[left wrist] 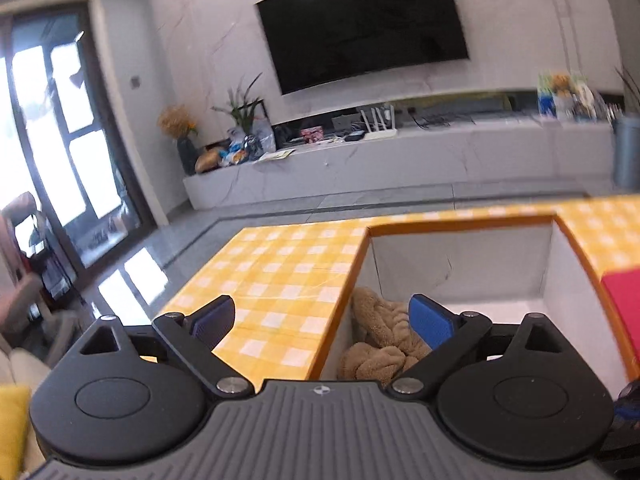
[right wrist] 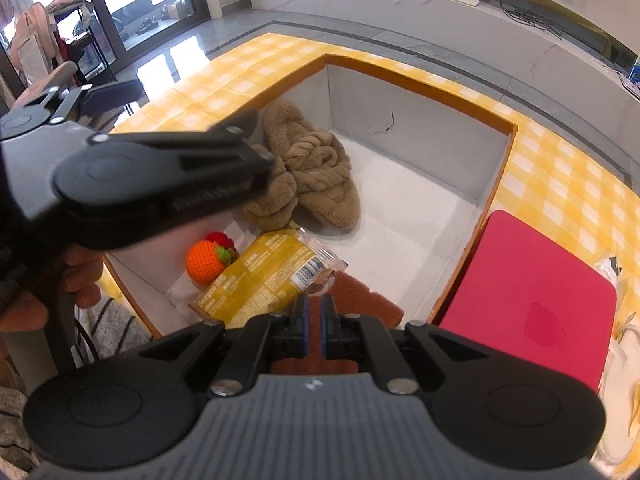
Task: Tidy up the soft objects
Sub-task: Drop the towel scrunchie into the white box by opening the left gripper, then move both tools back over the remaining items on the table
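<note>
A white box with an orange rim point(right wrist: 416, 76) stands on the yellow checked table point(right wrist: 240, 76). Two fluffy brown slippers point(right wrist: 316, 168) lie in it, with an orange knitted fruit point(right wrist: 206, 262), a red knitted one point(right wrist: 220, 239) and a yellow snack packet point(right wrist: 260, 280). My right gripper point(right wrist: 314, 312) is shut on a brown sponge-like pad point(right wrist: 360, 300) over the box's near part. My left gripper point(left wrist: 320, 312) is open and empty above the box's left edge, with the slippers point(left wrist: 380, 340) under it; it also shows in the right wrist view point(right wrist: 160, 168).
A red flat pad point(right wrist: 528, 304) lies on the table right of the box, also seen in the left wrist view point(left wrist: 624, 304). White plastic point(right wrist: 624, 344) lies at the far right. A TV point(left wrist: 360, 24) and a low cabinet point(left wrist: 400, 160) stand beyond the floor.
</note>
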Demonstrator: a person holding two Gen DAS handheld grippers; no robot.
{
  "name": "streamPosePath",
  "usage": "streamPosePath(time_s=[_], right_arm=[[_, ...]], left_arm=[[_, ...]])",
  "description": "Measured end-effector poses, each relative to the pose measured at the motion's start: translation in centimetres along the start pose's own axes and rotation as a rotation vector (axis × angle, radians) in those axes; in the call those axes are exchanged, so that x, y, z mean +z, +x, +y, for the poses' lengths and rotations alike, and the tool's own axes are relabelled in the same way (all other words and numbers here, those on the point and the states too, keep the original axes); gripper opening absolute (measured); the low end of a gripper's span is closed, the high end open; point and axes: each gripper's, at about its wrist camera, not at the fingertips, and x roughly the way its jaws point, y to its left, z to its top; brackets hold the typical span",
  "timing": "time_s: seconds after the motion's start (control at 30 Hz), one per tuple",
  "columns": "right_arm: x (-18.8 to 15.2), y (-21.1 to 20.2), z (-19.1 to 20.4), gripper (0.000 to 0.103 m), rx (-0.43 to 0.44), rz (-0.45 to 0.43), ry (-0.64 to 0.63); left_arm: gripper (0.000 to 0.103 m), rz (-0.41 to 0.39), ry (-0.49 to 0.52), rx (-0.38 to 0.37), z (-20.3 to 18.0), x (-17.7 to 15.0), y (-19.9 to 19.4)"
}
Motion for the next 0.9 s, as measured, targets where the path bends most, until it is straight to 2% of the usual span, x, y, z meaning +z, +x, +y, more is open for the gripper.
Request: streamPosePath(time_s=[0.2, 0.27, 0.33, 0.5, 0.57, 0.63, 0.7, 0.77, 0.83, 0.9], right_arm=[[0.2, -1.0, -0.1, 0.003, 0.017, -0.046, 0.025], [0.3, -1.5, -0.1, 0.007, 0.018, -0.066, 0.033], [0.6, -2.3, 0.0, 0.009, 0.003, -0.098, 0.047], [0.6, -5.0, 0.1, 0.009, 0.006, -0.186, 0.077], [0.5, -6.2, 0.3, 0.01, -0.023, -0.21, 0.067], [0.3, -7.4, 0.4, 0.016, -0.062, -0.238, 0.058], [-0.2, -8.7, 0.2, 0.028, -0.077, -0.265, 0.063], [-0.7, -10.2, -0.2, 0.031, -0.096, -0.282, 0.064], [-1.5, -11.8, -0.7, 0.045, -0.139, -0.31, 0.069], [-2.4, -13.2, -1.3, 0.076, -0.203, -0.343, 0.066]], left_arm=[[0.103, -0.073, -0.074, -0.038, 2.0, 0.8, -2.4], [0.103, -0.152, -0.041, -0.016, 1.9, 0.8, -3.8], [0.103, -0.193, -0.01, 0.002, 1.9, 1.1, -5.1], [0.103, -0.195, -0.044, -0.036, 2.1, 2.1, -7.2], [0.103, -0.208, -0.041, -0.057, 1.8, 2.3, -8.2], [0.103, -0.23, -0.035, -0.069, 1.2, 2.6, -9.3], [0.103, -0.253, -0.028, -0.096, 0.7, 2.6, -10.3], [0.103, -0.268, -0.059, -0.139, 0.3, 2.8, -11.1], [0.103, -0.269, -0.104, -0.214, 0.2, 3.0, -11.5], [0.103, -0.258, -0.141, -0.304, 0.2, 3.2, -11.7]])
